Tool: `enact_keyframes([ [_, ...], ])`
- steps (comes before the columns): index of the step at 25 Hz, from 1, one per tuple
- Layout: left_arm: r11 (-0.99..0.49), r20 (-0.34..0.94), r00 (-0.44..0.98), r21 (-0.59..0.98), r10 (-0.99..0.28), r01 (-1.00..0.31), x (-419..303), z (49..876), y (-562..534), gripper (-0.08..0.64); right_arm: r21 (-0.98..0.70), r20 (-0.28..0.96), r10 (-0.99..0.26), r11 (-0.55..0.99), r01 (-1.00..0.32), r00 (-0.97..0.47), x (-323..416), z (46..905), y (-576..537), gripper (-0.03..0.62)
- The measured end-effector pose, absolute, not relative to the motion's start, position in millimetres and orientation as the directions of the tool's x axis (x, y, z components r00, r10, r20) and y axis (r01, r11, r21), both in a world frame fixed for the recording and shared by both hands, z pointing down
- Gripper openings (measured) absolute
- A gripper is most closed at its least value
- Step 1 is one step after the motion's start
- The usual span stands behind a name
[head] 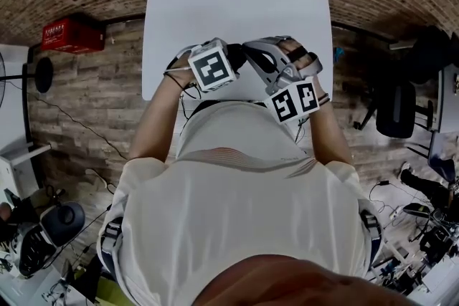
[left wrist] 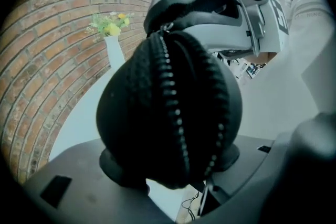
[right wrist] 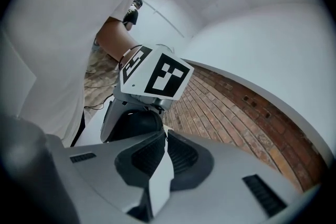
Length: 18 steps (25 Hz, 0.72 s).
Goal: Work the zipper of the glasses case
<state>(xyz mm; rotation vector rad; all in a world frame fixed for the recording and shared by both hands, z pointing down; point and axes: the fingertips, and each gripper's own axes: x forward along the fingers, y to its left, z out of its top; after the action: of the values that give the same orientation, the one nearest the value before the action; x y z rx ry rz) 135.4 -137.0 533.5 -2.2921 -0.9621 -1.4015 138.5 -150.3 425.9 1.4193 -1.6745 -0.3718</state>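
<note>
The fingers (left wrist: 122, 168) of our left gripper (left wrist: 173, 164) stand wide and clamp the glasses case (left wrist: 131, 107) by its two flanks, one end toward the camera, up in the air close to our chest and above the near edge of the white bench (head: 237, 3). Our right gripper (right wrist: 163, 132) has its fingers pressed together, tips at the top end of the case where the small metal zipper pull (left wrist: 167, 26) sits. The pull is too small for us to tell whether it is pinched. To run the zipper (left wrist: 172, 86) well, we judge the left clamp must be firm while the right draws the pull along the line of teeth, following the curve and not tugging outward. The case is black, rounded and fabric-covered, with pale metal teeth down its middle and a second row toward its right side.
</note>
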Motion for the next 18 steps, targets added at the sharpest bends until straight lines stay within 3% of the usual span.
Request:
enact_keyframes([
  [8, -0.728, 0.874, 0.275, 0.122, 0.401, 0.674, 131, 552, -134, 0.276, 0.69, 0.45, -0.893, 0.339, -0.64, 0.012, 135, 436, -152, 0.071],
  [14, -0.772, 0.759, 0.435, 0.139, 0.485, 0.62, 149, 530, -130, 0.276, 0.626, 0.381, -0.922, 0.201, -0.753, 0.072, 162, 424, -154, 0.094],
  [18, -0.845, 0.602, 0.629, 0.155, 0.492, 0.512, 171, 489, -145, 0.276, 0.535, 0.351, -0.919, 0.04, -0.844, 0.18, 195, 422, -146, 0.074],
])
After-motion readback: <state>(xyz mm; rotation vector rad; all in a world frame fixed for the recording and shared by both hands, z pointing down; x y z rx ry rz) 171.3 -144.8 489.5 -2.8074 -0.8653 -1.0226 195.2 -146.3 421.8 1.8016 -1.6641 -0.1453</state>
